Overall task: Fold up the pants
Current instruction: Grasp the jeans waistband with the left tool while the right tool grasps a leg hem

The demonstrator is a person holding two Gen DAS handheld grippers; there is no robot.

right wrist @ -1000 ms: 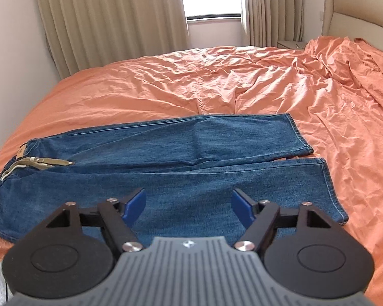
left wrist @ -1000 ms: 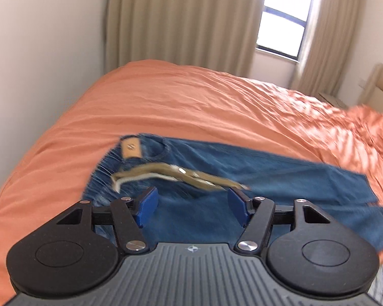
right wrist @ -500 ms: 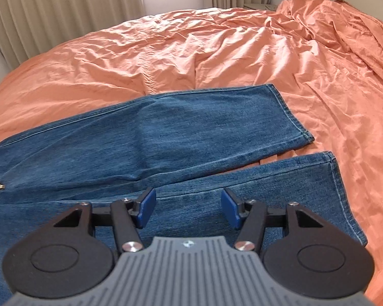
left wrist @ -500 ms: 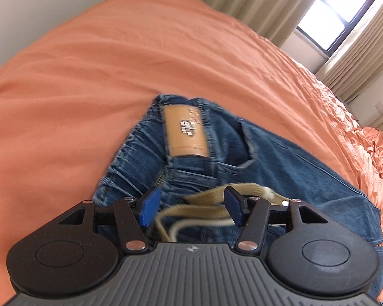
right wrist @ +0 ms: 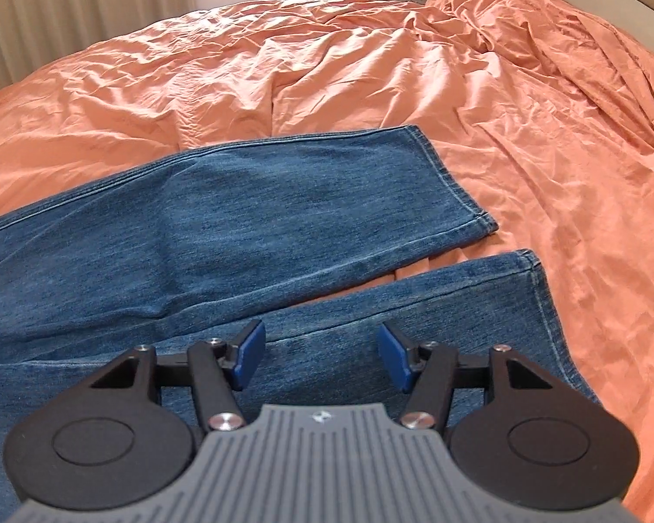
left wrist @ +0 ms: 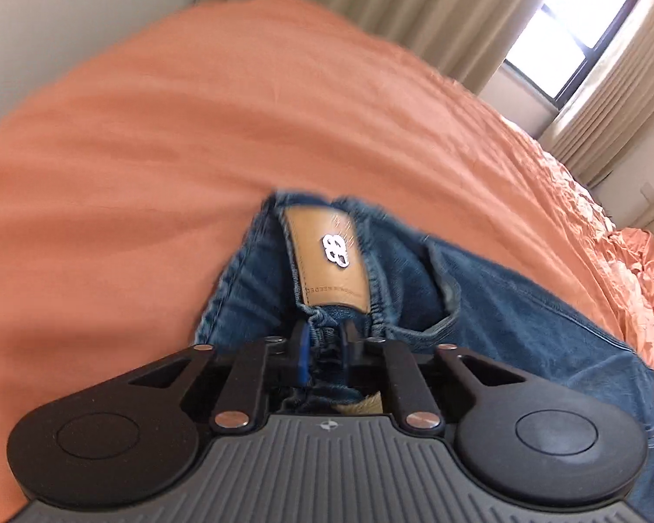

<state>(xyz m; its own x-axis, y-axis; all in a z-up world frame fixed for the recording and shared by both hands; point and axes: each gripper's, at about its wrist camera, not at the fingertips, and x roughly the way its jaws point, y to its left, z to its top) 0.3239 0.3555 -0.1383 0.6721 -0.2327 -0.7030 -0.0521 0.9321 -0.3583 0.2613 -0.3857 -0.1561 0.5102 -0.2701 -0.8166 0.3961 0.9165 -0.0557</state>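
Jeans [left wrist: 523, 327] lie flat on the orange bedsheet [left wrist: 196, 139]. Seen from the left wrist, the waistband end shows its tan leather patch [left wrist: 327, 257], and the left gripper [left wrist: 325, 344] has just closed, pinching a bunch of denim below that patch; curtains [left wrist: 370, 4] and a window [left wrist: 588, 26] stand behind. Only the right wrist view shows the two legs [right wrist: 283, 218], their hems slightly apart on the rumpled sheet. The right gripper [right wrist: 322, 353] hangs spread over the nearer leg, nothing between its blue pads [right wrist: 248, 353].

We were in a bedroom at home: a big bed [right wrist: 414, 100] with an orange sheet, long curtains [left wrist: 370, 13] and a window [left wrist: 575, 39].
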